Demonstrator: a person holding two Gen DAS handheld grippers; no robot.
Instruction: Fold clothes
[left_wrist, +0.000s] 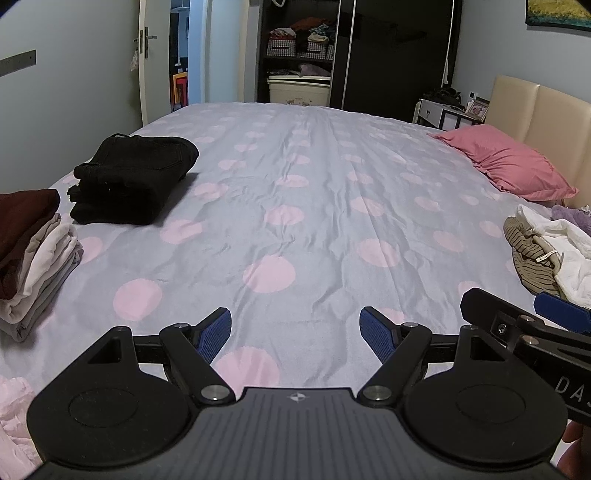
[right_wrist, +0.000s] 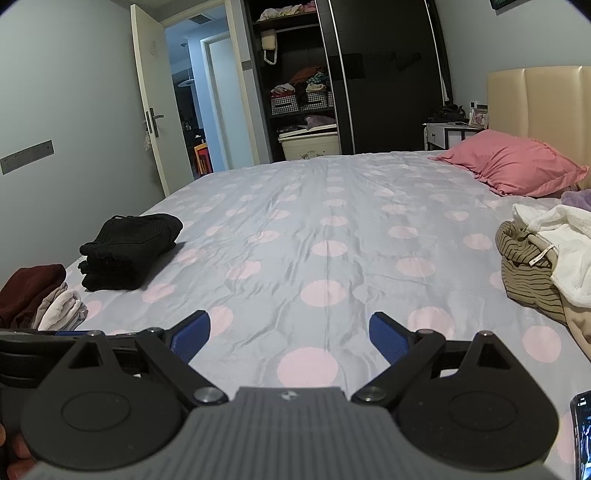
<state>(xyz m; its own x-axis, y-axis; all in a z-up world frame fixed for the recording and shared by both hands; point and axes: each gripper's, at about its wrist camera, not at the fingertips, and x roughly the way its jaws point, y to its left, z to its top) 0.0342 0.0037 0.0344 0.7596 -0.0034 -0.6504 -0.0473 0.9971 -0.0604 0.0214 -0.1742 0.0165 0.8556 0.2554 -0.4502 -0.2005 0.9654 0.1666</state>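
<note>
Polka-dot bed (left_wrist: 314, 192) carries two folded stacks (left_wrist: 133, 177) (left), one unfolded heap (right_wrist: 543, 266); left gripper (left_wrist: 295, 334) and right gripper (right_wrist: 290, 334) gape, holding nothing.

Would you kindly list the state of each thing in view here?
Left gripper: open, empty.
Right gripper: open, empty.
Black garment: folded.
Stack of clothes: folded.
Striped garment: crumpled, unfolded.
White garment: crumpled, unfolded.
Bedroom door: open.
Wardrobe: open.
</note>
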